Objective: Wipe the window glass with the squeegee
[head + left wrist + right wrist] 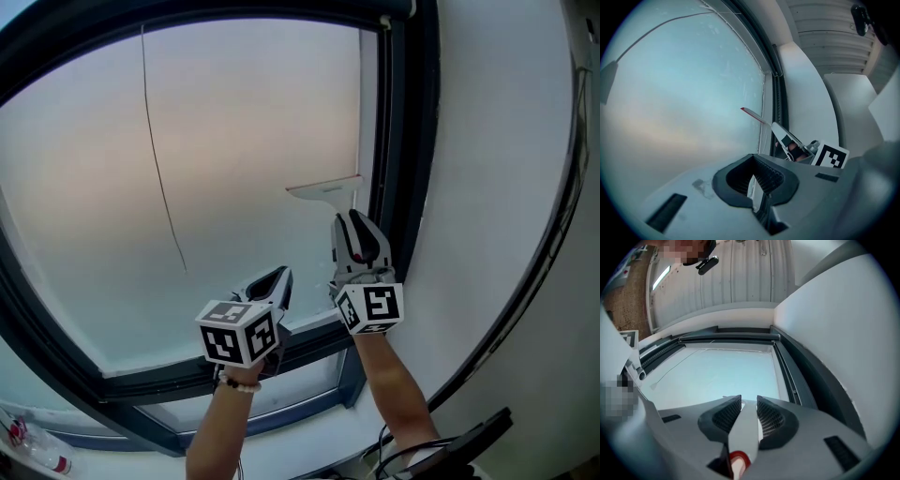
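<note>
**Window glass (234,141) with the squeegee (325,190) at its right edge**

Frosted and pale, the pane sits in a dark frame (398,141) beside a white wall (497,187). The right gripper (352,223) is clamped on the squeegee's light handle, with the blade up at the glass close to the frame's right edge. The left gripper (274,281) hovers just beside it near the pane's lower edge, jaws drawn together on nothing. A thin cord (159,169) hangs down the left part of the glass.
</note>
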### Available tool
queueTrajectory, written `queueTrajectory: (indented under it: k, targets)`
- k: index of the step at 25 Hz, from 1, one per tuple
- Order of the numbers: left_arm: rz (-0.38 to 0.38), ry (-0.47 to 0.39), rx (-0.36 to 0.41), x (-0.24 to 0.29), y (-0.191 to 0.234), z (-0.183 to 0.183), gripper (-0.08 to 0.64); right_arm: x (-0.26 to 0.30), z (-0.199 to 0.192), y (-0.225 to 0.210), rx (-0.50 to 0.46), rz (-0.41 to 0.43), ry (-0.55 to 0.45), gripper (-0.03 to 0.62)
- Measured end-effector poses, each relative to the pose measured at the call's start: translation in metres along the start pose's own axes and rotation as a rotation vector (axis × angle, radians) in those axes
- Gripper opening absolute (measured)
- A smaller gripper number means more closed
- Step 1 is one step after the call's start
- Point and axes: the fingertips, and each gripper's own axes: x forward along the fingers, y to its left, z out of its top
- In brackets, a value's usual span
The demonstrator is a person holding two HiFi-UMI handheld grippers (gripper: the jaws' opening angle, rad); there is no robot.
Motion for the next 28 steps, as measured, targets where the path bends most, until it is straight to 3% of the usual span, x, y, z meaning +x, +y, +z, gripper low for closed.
queueTrajectory:
  k: [8, 18, 28]
  targets:
    - [0.039, 0.036, -0.043, -0.005, 0.008, -0.042, 0.0, -0.044, -0.048, 0.008, 0.041, 0.004, 0.043, 0.091]
    - [0.034, 0.093, -0.083, -0.006, 0.008, -0.085, 0.0, -0.083, -0.091, 0.022, -0.012, 0.024, 0.105, 0.091]
    - [0.071, 0.164, -0.139, -0.009, 0.015, -0.132, 0.0, -0.13, -0.144, 0.034, 0.019, 0.016, 0.198, 0.091]
